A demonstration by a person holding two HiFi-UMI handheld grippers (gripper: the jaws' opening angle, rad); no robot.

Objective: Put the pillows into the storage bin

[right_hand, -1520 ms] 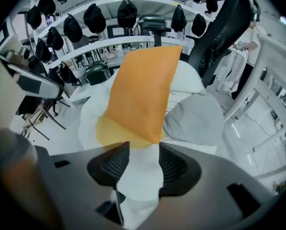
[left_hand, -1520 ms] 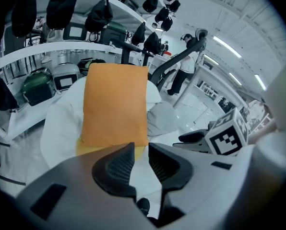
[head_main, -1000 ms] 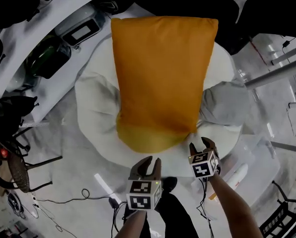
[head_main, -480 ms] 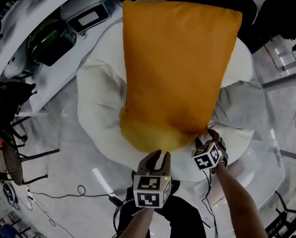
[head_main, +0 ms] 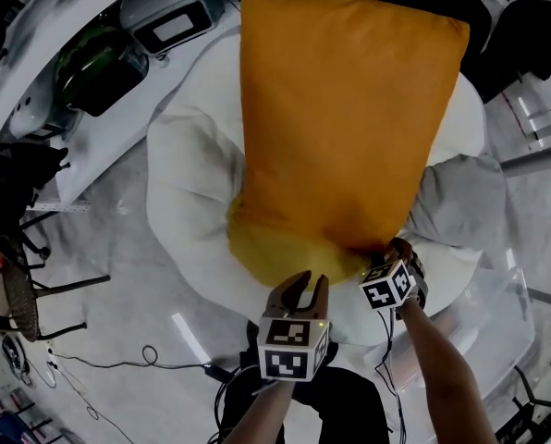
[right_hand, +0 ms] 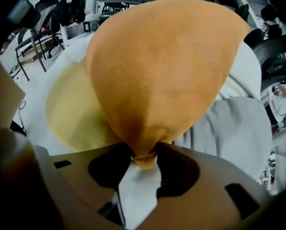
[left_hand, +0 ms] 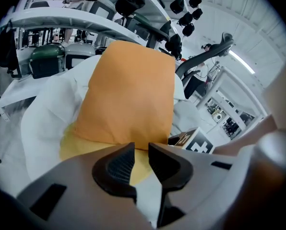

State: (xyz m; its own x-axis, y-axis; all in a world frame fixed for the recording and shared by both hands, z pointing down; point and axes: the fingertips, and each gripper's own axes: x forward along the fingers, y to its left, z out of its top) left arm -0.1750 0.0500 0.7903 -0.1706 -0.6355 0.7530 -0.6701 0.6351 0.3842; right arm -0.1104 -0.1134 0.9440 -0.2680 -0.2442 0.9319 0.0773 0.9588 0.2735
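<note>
The near corner of the orange pillow is pinched by the right gripper, whose jaws have just been closing on it. The left gripper is held slightly parted and empty, just short of the yellow pillow. The orange pillow is seen lying atop the yellow one and a white pillow, with a grey pillow at the right. No storage bin can be made out for certain, so every pillow is judged not yet stowed.

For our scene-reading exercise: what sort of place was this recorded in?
Probably a lab or workshop rather than a home: loose cables lie about, loaded metal racks line the room, and chairs stand nearby.
</note>
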